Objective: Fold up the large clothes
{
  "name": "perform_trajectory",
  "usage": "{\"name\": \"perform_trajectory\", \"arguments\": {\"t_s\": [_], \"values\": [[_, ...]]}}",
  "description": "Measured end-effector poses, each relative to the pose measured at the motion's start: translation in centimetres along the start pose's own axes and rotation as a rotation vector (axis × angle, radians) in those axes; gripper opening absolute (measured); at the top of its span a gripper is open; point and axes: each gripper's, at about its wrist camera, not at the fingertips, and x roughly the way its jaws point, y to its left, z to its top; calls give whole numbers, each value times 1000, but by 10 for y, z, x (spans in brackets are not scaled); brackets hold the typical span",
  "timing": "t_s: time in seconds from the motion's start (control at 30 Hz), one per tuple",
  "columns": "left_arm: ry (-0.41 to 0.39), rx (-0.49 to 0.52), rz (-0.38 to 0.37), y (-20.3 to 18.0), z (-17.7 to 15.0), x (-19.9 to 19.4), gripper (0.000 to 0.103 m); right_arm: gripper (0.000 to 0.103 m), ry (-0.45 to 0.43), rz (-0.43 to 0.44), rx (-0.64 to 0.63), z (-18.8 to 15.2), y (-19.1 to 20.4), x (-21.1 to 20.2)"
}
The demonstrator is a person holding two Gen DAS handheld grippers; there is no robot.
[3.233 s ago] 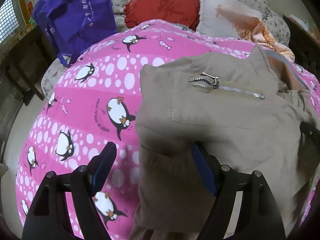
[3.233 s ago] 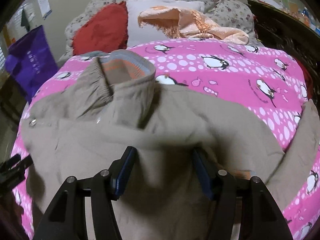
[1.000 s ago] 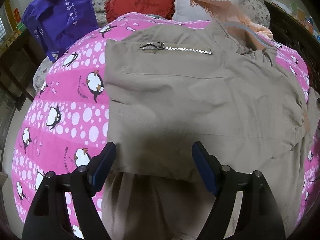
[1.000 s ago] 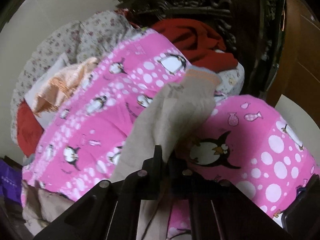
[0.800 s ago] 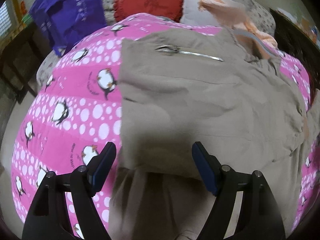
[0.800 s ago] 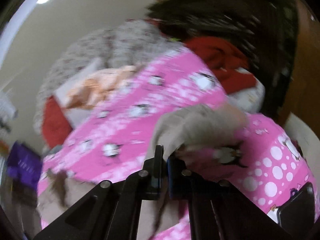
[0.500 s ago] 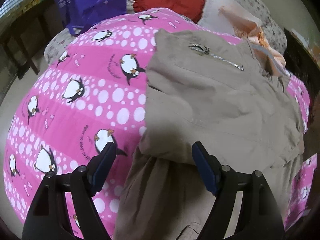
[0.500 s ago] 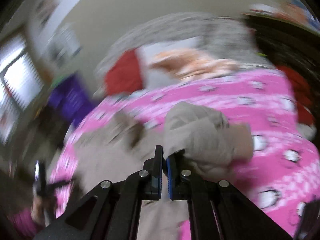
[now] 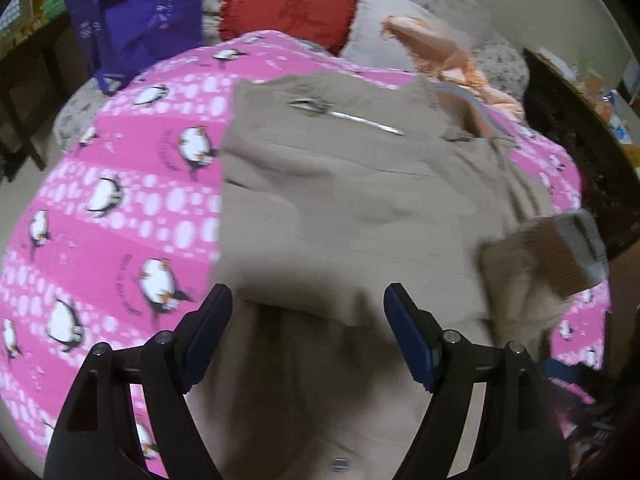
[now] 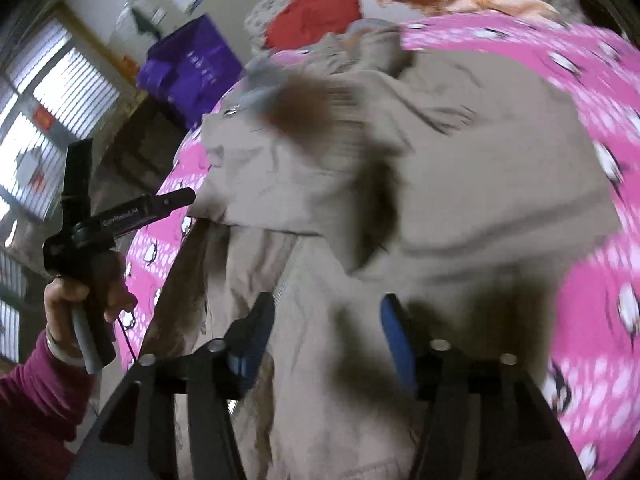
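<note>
Beige jacket (image 9: 340, 208) beneath left fingers (image 9: 208, 320) spread, right fingers (image 10: 396, 340) opening, pinching nothing

The jacket (image 9: 320, 208) was a matt beige woven cloth, smooth but creased, with a bright metal zip (image 9: 348, 118) on its far part and a ribbed knit cuff (image 9: 560, 252) at the right. Under it the pink blanket (image 9: 120, 200) looked like soft printed fleece, matt. The red cushion (image 9: 296, 8) at the far end was a plush cloth with a frilled edge. The purple bag (image 9: 140, 12) at far left looked like thin non-woven fabric. The left gripper (image 9: 308, 320) was matt black plastic, and its fingers (image 9: 408, 336) carried smooth blue pads.
</note>
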Motion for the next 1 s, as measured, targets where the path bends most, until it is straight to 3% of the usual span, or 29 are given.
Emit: {"name": "perform_trajectory", "arguments": {"t_s": [0.13, 0.2, 0.37, 0.57, 0.67, 0.77, 0.93, 0.97, 1.0], "values": [[12, -16, -152, -16, -6, -5, 78, 61, -20, -9, 85, -18, -15, -16], [8, -34, -176, -16, -8, -7, 81, 65, -45, -8, 121, -24, -21, -24], [13, -68, -165, -13, -11, -5, 83, 67, -76, -8, 138, -28, -26, -32], [-53, -55, -253, -14, -18, -23, 84, 68, -95, 0, 174, -27, -34, -33], [-71, -45, -260, -12, -23, -24, 86, 68, -87, 7, 175, -28, -33, -31], [-30, -12, -216, -17, -27, -9, 87, 68, -89, 21, 182, -27, -34, -29], [0, 24, -219, -39, -28, 17, 86, 68, -114, 8, 173, -24, -31, -31], [1, 35, -226, -44, -27, 20, 78, 68, -116, 3, 170, -25, -31, -32], [11, 52, -243, -50, -26, 23, 33, 68, -120, -6, 165, -25, -31, -34]]}}
